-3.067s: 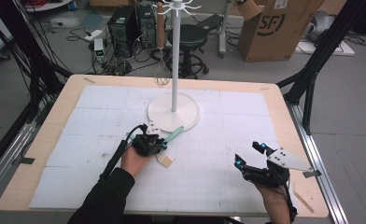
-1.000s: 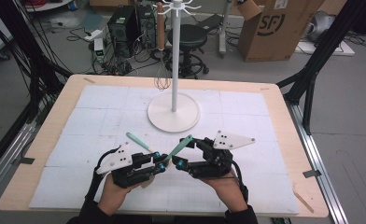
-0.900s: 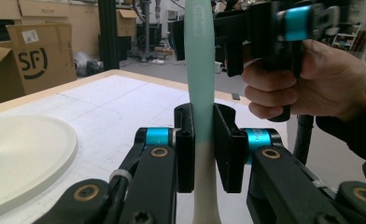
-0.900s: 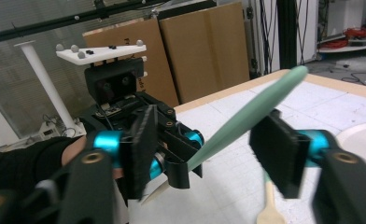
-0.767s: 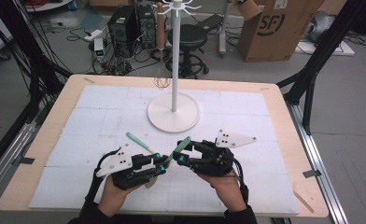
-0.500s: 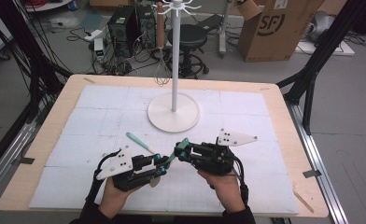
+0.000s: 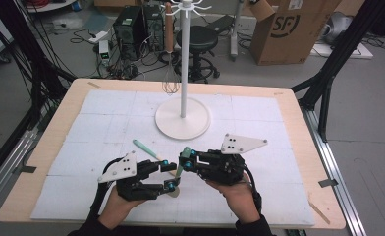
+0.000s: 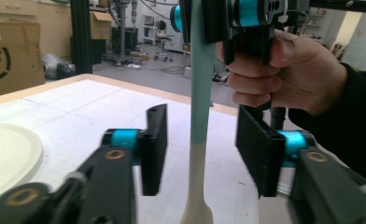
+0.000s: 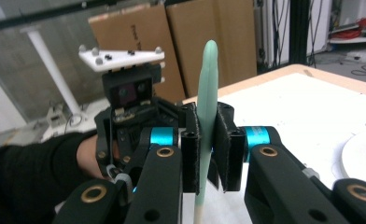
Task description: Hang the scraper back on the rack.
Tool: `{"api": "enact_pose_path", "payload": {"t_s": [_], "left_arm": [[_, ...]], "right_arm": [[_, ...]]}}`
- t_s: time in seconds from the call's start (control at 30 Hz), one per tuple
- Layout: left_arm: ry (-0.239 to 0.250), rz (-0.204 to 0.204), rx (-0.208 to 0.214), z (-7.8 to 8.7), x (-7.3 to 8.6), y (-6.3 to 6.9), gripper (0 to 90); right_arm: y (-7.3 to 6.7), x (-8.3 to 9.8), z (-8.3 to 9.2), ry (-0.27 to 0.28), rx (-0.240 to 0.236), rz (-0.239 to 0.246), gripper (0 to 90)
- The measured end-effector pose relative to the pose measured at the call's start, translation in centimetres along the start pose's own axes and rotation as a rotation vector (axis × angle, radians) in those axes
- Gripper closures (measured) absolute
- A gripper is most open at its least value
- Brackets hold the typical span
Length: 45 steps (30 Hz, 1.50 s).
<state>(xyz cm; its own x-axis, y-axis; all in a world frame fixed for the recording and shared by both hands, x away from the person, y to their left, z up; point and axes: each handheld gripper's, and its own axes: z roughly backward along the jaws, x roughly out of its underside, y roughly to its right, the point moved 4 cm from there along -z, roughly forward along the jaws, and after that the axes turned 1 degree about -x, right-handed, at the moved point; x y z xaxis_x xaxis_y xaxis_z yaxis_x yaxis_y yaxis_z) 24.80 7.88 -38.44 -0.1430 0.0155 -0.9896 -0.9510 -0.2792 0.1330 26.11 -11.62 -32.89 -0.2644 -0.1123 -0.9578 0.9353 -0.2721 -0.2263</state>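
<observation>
Since the earlier frame, my left gripper [image 7: 170, 173] is opening around the spatula [image 8: 200, 121] while my right gripper [image 9: 208, 154] is clamping it; handover is completing at frame centre.

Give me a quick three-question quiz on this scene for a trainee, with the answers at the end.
1. True or false: the left gripper clamps the green-handled utensil.
2. Which gripper grips that utensil? A left, B right, C neither.
3. In the high view, what lies on the table just beyond the left gripper?
Key: 1 false; its jaws have just been opening and stand clear of the handle. 2 B; the right gripper has just been closing and its pads press on the handle. 3 a second green-handled utensil.
</observation>
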Motion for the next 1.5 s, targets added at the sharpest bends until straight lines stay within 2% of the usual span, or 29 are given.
{"api": "enact_pose_path", "payload": {"t_s": [0.07,0.13,0.2,0.3,0.37,0.5,0.63,0.7,0.8,0.87,0.9,0.93,0.97,1.07,1.13,1.2,1.27,1.37,1.47,1.5], "left_arm": [[-0.005,0.004,0.019,0.2,-0.1,-0.1,51.3],[-0.007,0.013,0.060,0.4,-0.2,0.0,51.7],[-0.020,0.014,0.088,0.5,-0.2,0.2,52.5],[-0.050,0.010,0.125,0.5,0.0,0.4,58.3],[-0.065,0.005,0.141,0.4,0.1,0.6,63.4],[-0.104,-0.002,0.167,0.3,0.5,0.8,69.2],[-0.121,-0.018,0.173,0.3,0.6,0.8,76.6],[-0.126,-0.032,0.176,0.4,0.6,0.9,83.4],[-0.126,-0.025,0.178,0.4,0.6,0.9,84.2],[-0.115,-0.025,0.158,0.5,0.5,0.8,84.5],[-0.112,-0.027,0.152,0.5,0.4,0.7,84.6],[-0.106,-0.027,0.141,0.6,0.3,0.6,84.6],[-0.100,-0.018,0.136,0.7,0.2,0.5,84.7],[-0.078,-0.002,0.136,0.8,-0.1,0.3,84.7],[-0.074,0.003,0.138,0.8,-0.3,0.3,84.8],[-0.071,0.007,0.147,0.8,-0.5,0.2,84.7],[-0.069,0.005,0.158,0.9,-0.6,0.3,84.7],[-0.062,0.001,0.164,1.0,-0.8,0.3,84.7],[-0.059,0.002,0.163,1.1,-1.0,0.4,84.7],[-0.059,0.001,0.163,1.2,-1.0,0.4,84.7]], "right_arm": [[0.0,-0.2,0.0,-0.017,-0.027,0.010,82.1],[0.0,-0.4,0.1,-0.018,-0.064,0.018,82.0],[0.0,-0.7,0.1,-0.019,-0.130,0.040,82.0],[-0.1,-0.9,0.0,-0.026,-0.234,0.072,81.9],[-0.1,-0.9,-0.2,-0.057,-0.291,0.102,81.9],[0.1,-0.7,-0.9,-0.129,-0.360,0.108,81.8],[-0.1,-0.6,-1.6,-0.141,-0.378,0.120,81.8],[-0.1,-0.6,-1.8,-0.144,-0.372,0.130,81.8],[-0.3,-0.5,-1.9,-0.143,-0.372,0.135,81.9],[-0.5,-0.5,-2.0,-0.125,-0.357,0.133,80.6],[-0.6,-0.5,-2.0,-0.103,-0.335,0.122,72.7],[-0.6,-0.5,-2.0,-0.064,-0.311,0.116,59.1],[-0.6,-0.5,-1.9,-0.033,-0.272,0.109,53.1],[-0.9,-0.1,-1.8,0.014,-0.227,0.122,51.3],[-1.1,0.1,-1.9,0.026,-0.216,0.125,53.8],[-1.2,0.4,-2.2,0.018,-0.208,0.136,60.4],[-1.2,0.4,-2.4,0.030,-0.224,0.143,65.9],[-1.2,0.4,-2.5,0.044,-0.237,0.126,69.0],[-1.1,0.6,-2.7,0.043,-0.258,0.109,80.0],[-1.2,0.6,-2.7,0.049,-0.260,0.111,81.2]]}}
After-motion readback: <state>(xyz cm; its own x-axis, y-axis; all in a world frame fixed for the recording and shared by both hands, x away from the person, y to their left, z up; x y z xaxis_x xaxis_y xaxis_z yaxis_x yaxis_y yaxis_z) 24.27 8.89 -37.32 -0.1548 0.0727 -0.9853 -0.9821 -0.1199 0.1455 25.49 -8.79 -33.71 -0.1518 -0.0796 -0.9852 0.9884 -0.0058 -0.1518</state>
